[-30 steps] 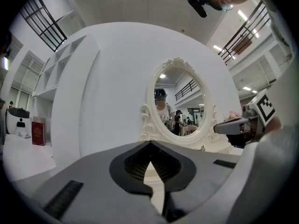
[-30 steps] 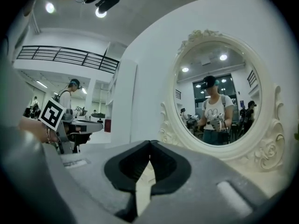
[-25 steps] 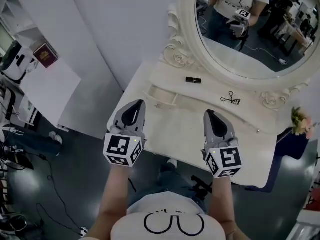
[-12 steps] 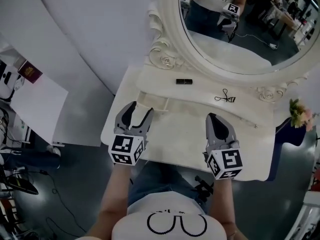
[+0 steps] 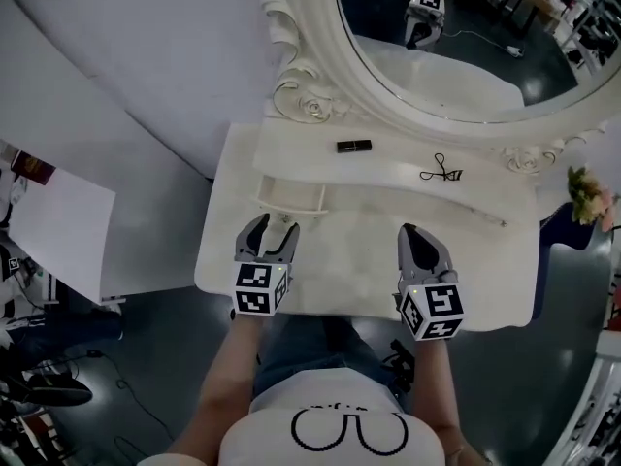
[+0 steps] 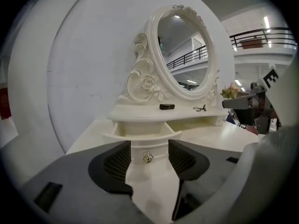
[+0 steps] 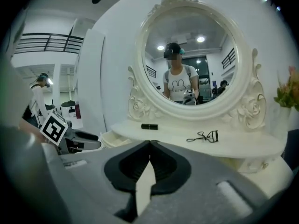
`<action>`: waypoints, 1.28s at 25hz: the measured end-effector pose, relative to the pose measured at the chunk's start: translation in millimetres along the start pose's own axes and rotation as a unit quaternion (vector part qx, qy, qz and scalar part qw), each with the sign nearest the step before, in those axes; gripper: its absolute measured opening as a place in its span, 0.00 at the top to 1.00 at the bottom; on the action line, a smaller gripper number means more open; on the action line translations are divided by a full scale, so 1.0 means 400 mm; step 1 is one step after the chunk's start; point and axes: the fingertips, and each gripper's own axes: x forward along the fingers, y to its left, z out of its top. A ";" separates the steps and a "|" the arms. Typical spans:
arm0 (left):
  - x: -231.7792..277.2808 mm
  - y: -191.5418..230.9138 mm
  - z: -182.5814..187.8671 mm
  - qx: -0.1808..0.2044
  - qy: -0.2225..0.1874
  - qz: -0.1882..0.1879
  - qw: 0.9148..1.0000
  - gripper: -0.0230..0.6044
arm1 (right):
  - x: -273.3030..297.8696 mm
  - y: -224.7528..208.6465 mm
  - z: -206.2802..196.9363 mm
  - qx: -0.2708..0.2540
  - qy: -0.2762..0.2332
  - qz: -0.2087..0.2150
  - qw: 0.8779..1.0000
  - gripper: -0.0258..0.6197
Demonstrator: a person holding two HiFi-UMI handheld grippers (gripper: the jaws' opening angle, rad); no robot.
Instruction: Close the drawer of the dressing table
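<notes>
The dressing table's drawer (image 5: 291, 200) stands pulled out at the left of the worktop (image 5: 359, 265). The left gripper (image 5: 269, 224) hovers near its front, jaws wide apart and empty, with the drawer knob (image 6: 147, 157) visible beyond the gap. The right gripper (image 5: 414, 233) is closed and empty.

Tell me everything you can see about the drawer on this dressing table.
The drawer is cream-white and looks like painted wood, with a curved front and a small gold-coloured knob. It stands pulled out and level, under the left end of the raised shelf, and nothing shows inside it. Nothing touches it: the left tool is open in front of it, apart, with the knob lined up between its jaws.
</notes>
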 end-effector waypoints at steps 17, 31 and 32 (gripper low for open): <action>0.080 0.013 -0.094 0.004 0.078 -0.012 0.997 0.82 | 0.061 0.008 -0.076 0.013 0.050 -0.018 0.999 0.96; 0.122 0.025 -0.062 -0.002 0.081 -0.009 0.997 0.82 | 0.034 -0.001 -0.074 0.015 0.054 -0.036 0.998 0.96; 0.128 0.026 -0.059 -0.002 0.081 -0.007 0.997 0.82 | 0.032 -0.002 -0.073 0.015 0.054 -0.036 0.998 0.96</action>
